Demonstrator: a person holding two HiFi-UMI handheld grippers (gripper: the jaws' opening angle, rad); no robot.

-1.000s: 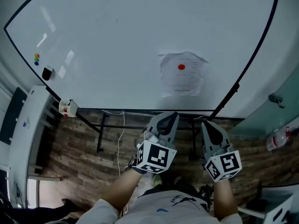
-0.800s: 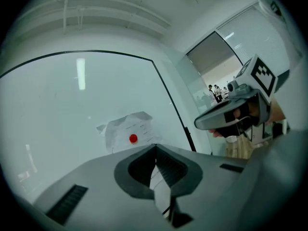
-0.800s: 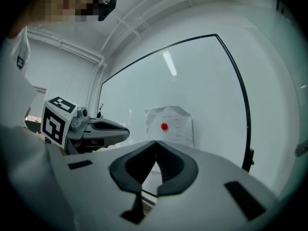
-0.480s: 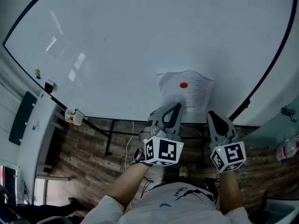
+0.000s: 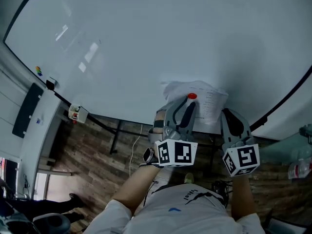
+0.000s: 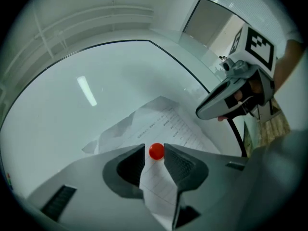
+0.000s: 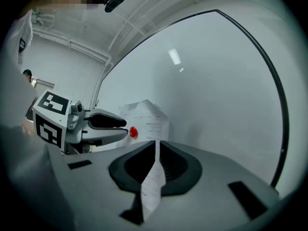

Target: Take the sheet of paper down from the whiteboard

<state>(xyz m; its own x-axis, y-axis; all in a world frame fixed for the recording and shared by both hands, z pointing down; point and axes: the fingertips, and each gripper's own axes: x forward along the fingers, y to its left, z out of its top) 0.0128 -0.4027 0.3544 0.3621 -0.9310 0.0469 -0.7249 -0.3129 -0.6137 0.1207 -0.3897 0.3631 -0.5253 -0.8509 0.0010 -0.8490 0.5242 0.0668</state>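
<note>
Paper first: the sheet of paper (image 5: 208, 103) hangs crumpled on the whiteboard (image 5: 170, 43), pinned by a red magnet (image 5: 192, 96). The left gripper (image 6: 154, 147) jaws are opening (the magnet stands between their tips). The right gripper (image 7: 156, 142) jaws are clenched on the sheet's edge.

Upper frame: whiteboard (image 5: 170, 33). Lower right of centre on it: crumpled printed sheet of paper (image 5: 210, 104) under red magnet (image 5: 192, 96). Far left edge: coloured magnets (image 5: 38, 71), eraser (image 5: 50, 83).
</note>
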